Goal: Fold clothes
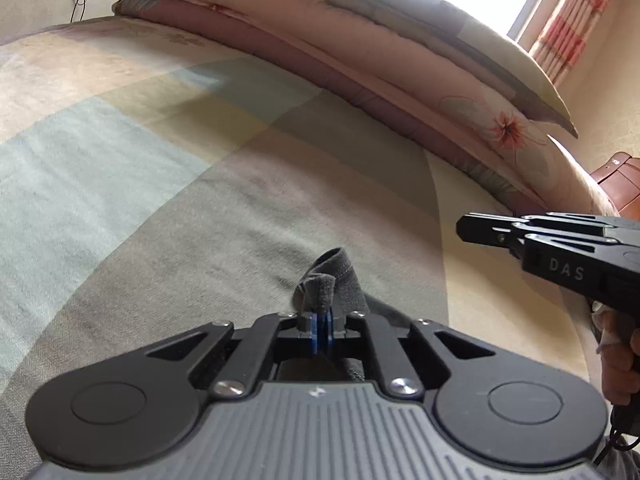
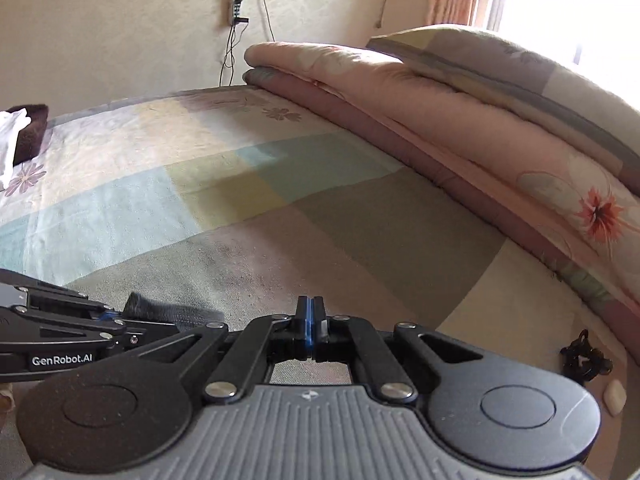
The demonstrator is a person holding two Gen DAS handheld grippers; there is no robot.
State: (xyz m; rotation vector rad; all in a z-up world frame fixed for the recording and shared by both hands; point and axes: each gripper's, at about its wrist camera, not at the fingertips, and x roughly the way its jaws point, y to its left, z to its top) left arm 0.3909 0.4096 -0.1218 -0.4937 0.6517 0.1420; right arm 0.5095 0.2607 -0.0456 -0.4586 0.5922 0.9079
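My left gripper (image 1: 322, 320) is shut on a fold of dark grey cloth (image 1: 332, 276), which sticks up past its fingertips above the bed. The same cloth (image 2: 160, 312) shows in the right wrist view, pinched by the left gripper (image 2: 108, 316) at the lower left. My right gripper (image 2: 310, 312) is shut with nothing visible between its blue pads. It hovers over the bed to the right of the left one. It also shows in the left wrist view (image 1: 466, 230) at the right edge, held by a hand.
The patchwork bedsheet (image 2: 248, 184) lies under both grippers. A folded pink floral quilt (image 2: 460, 120) with a pillow (image 1: 420, 28) on top lies along the far side. Dark and white clothes (image 2: 20, 136) sit at the far left. A black hair clip (image 2: 584, 356) lies at the right.
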